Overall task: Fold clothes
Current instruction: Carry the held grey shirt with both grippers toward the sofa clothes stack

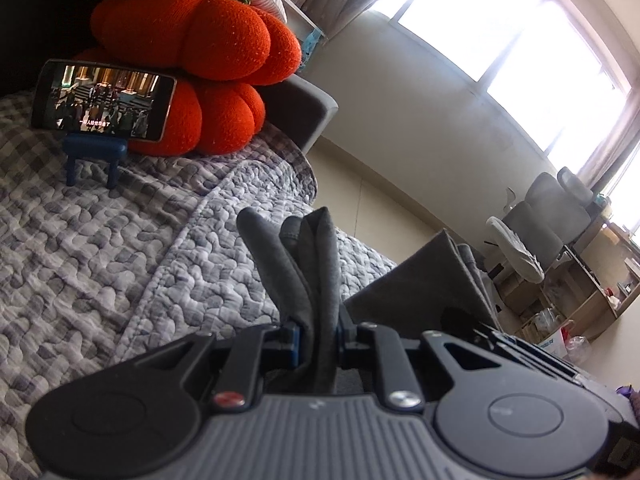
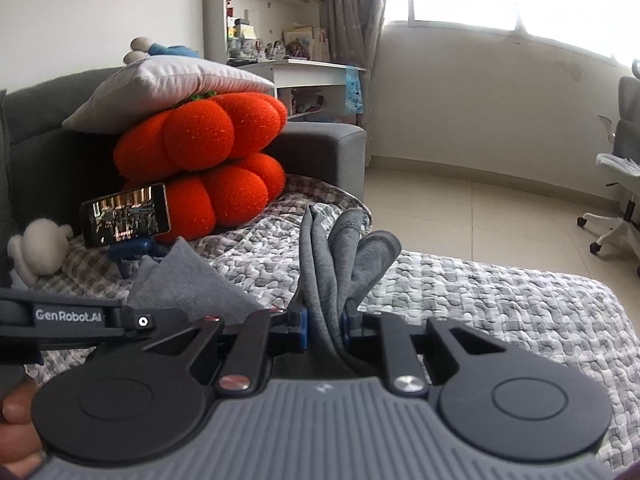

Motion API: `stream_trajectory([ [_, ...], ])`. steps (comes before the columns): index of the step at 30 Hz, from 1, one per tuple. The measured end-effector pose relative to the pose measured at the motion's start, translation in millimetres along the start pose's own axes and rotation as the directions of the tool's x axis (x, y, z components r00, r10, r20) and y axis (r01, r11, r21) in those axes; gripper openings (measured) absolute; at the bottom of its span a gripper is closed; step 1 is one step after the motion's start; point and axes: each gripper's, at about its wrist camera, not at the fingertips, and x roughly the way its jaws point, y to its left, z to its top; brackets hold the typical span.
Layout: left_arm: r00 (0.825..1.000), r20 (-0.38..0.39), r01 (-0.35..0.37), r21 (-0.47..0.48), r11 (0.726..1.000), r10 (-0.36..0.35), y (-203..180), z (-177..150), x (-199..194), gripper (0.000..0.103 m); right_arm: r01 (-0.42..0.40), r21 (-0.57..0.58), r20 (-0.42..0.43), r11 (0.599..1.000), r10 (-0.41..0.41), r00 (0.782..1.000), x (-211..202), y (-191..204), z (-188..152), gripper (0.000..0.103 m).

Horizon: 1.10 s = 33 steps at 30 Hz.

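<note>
A grey garment [image 1: 304, 264] is bunched in several layers between the fingers of my left gripper [image 1: 318, 338], which is shut on it; the folds stick up past the fingertips. Another corner of the same grey cloth [image 1: 432, 280] rises to the right, where the other gripper's black body shows. My right gripper [image 2: 326, 326] is shut on a bunched edge of the grey garment [image 2: 340, 256] too. A flat grey corner [image 2: 180, 276] stands at the left of the right wrist view, beside the left gripper's body [image 2: 72, 318]. Both grippers hold the cloth above the quilted bed cover [image 1: 100, 240].
Two orange pumpkin cushions [image 2: 208, 160] and a white pillow [image 2: 160, 88] are stacked against the grey headboard [image 2: 320, 144]. A phone [image 1: 104, 100] on a blue stand [image 1: 94, 156] plays video on the bed. An office chair [image 2: 616, 168] stands at the right on the tiled floor.
</note>
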Motion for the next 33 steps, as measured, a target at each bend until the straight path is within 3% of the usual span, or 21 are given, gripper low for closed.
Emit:
stream_trajectory([
  [14,0.999,-0.005,-0.047,0.007,0.999,0.047,5.1,0.8,4.9,0.016,-0.019,-0.054,0.0,0.998,0.019,1.0,6.3,19.0,0.9,0.019],
  [33,0.997,0.024,-0.073,-0.003,0.997,0.073,9.0,-0.2,-7.0,0.015,-0.031,-0.022,0.025,0.999,0.031,0.999,-0.7,16.8,9.8,0.018],
])
